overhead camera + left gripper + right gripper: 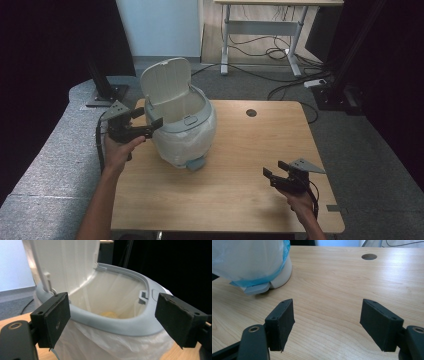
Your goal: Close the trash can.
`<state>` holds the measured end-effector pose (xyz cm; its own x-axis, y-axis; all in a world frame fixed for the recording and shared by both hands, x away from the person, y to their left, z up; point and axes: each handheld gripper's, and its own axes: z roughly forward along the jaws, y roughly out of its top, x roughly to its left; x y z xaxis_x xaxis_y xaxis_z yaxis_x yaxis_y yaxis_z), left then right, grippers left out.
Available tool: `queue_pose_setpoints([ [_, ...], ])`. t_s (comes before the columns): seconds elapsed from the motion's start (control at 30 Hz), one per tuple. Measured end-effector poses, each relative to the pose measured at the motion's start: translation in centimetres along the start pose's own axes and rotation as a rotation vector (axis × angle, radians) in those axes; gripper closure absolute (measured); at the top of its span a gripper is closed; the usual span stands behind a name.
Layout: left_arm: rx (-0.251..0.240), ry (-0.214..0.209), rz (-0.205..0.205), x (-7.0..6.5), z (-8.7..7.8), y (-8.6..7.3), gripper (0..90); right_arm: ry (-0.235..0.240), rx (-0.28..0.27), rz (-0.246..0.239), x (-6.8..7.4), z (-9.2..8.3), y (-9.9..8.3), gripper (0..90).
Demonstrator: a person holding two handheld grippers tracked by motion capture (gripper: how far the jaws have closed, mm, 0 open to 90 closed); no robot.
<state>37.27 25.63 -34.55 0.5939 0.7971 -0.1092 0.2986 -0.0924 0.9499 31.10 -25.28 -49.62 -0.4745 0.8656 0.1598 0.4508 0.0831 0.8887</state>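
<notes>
Left tool (149, 119), jaws apart, hovers just beside the rim of the lidded bin (182, 125); right tool (274, 170), jaws apart, holds nothing above the counter (240, 165).

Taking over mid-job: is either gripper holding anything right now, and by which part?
Nothing is held. The left gripper is open at the bin rim, pads clear of it. The right gripper is open over bare table.

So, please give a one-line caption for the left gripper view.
Open left gripper facing the lined bin, its lid raised, something yellow inside.
</notes>
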Motion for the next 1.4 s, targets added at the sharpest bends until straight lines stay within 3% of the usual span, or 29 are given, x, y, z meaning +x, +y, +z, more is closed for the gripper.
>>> queue_pose_setpoints([
  [0.37,0.002,0.021,-0.017,1.3,0.7,1.3,13.0,0.012,0.015,-0.022,0.2,0.2,-0.1,25.2],
  [0.53,0.026,0.038,-0.012,2.0,1.6,1.7,13.2,0.014,0.02,-0.021,0.1,0.3,-0.1,25.0],
  [1.1,0.026,0.058,-0.023,4.3,2.8,3.1,13.7,0.011,0.036,-0.009,-0.2,0.6,-0.4,25.0],
  [1.4,0.025,0.02,-0.041,6.0,3.9,3.9,13.6,-0.002,0.041,-0.003,-0.2,0.5,-0.6,25.2],
])
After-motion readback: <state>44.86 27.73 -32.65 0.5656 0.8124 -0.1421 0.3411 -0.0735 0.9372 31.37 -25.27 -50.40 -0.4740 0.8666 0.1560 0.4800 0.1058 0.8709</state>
